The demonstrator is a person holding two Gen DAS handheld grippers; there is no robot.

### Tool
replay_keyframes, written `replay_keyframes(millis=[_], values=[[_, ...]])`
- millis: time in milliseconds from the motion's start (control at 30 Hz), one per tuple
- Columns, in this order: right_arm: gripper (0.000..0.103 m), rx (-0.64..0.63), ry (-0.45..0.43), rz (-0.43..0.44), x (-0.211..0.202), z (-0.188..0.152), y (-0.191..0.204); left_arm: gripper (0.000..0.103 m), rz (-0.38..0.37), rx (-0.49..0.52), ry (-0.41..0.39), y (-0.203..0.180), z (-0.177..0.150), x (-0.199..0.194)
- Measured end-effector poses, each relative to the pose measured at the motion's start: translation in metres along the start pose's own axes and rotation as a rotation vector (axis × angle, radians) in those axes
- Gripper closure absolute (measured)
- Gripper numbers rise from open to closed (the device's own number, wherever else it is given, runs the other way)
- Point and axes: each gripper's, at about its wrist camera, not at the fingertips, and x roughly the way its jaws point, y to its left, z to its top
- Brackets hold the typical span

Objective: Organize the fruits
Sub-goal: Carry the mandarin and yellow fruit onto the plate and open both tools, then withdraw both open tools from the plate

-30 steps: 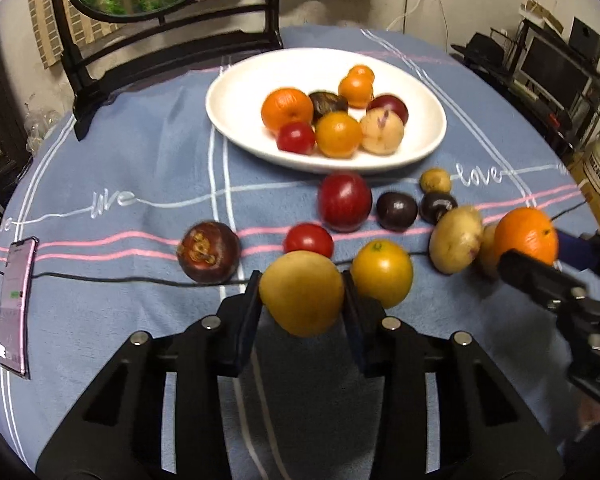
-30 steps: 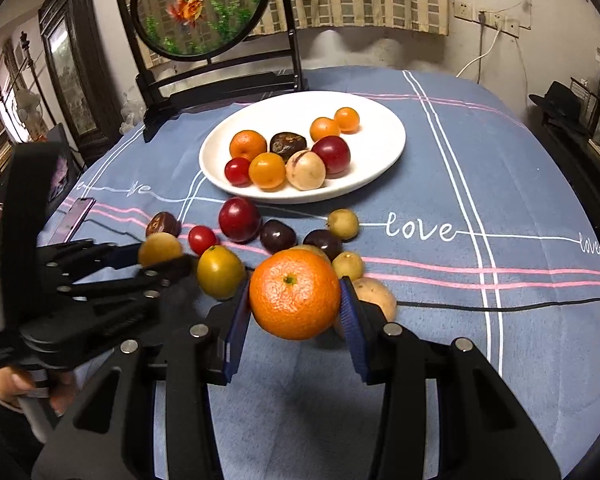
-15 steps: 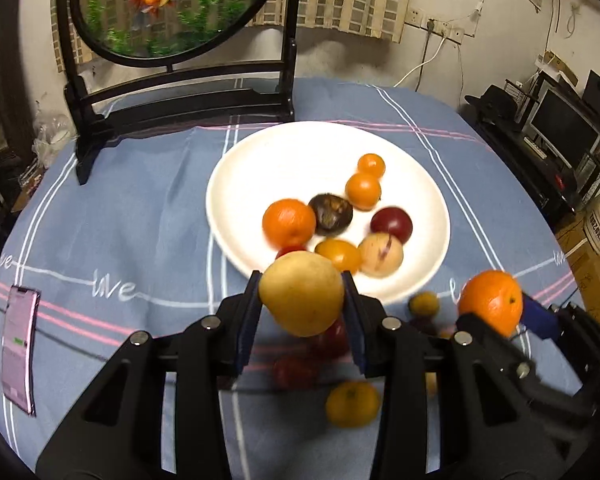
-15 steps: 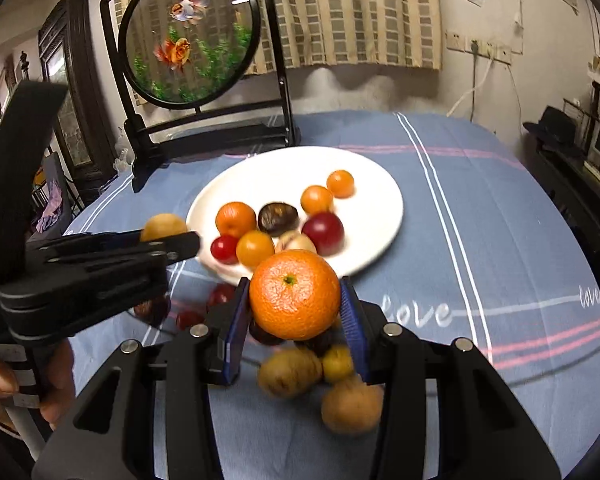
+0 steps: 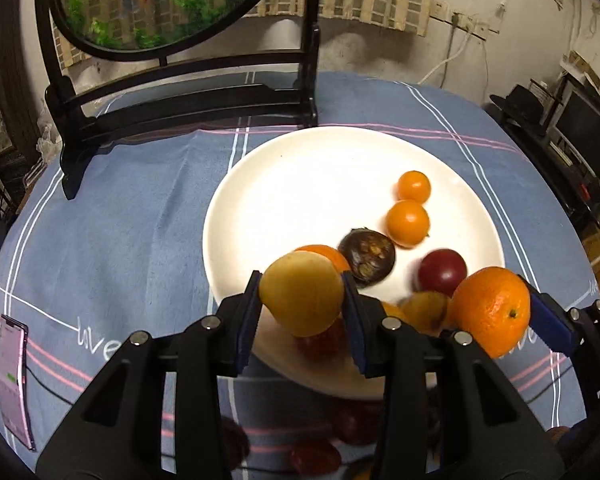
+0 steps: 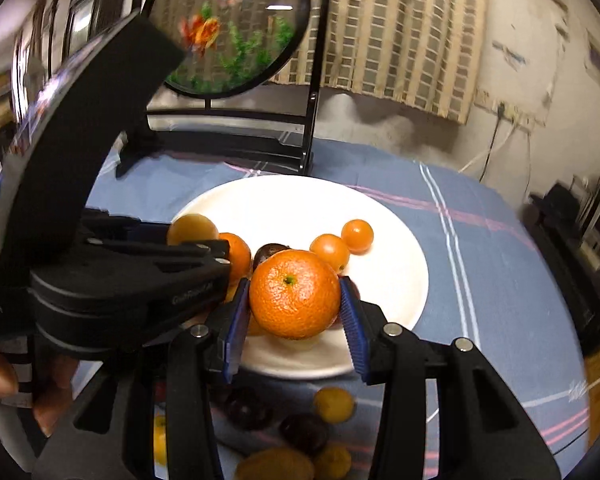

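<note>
Left gripper [image 5: 302, 300] pinches a yellow fruit [image 5: 302, 294], right gripper [image 6: 294, 304] an orange [image 6: 295, 294], both over the crowded lower half of the plate [image 5: 300, 184]. Released there, either could strike resting fruit and roll off.

Fruit half hidden behind the tools

A red fruit [image 5: 320, 346] under the held yellow fruit [image 5: 302, 299] is smeared by blur; loose fruits [image 6: 334, 404] near the bottom edge are blurred, some cut off, their kinds unclear.
</note>
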Motion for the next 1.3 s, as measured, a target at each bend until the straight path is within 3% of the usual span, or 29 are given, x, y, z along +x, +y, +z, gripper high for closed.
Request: replay_keyframes(millis=[100,167,233,367,733,1300], values=[[0.059,-0.046,-0.001,-0.012,0.01,0.002,0.006,0.059,-0.009,-0.022,-0.009,0.004,0.002,0.005],[0.058,-0.078,0.01,-0.042,0.015,0.002,0.008,0.039,0.027,-0.025,-0.019,0.007,0.003,0.006],[0.056,-0.081,0.021,-0.029,0.016,0.0,0.007,0.022,0.017,-0.046,-0.033,0.012,0.004,0.005],[0.044,-0.046,0.001,0.014,0.007,-0.001,-0.002,0.022,-0.018,-0.065,-0.034,0.017,0.006,-0.003],[0.043,0.027,-0.013,0.027,-0.03,-0.005,-0.025,0.017,0.016,-0.025,-0.02,0.018,-0.011,-0.025],[0.038,0.267,0.075,0.089,-0.075,-0.064,-0.071,0.016,0.016,0.007,0.0,0.029,-0.071,-0.065]])
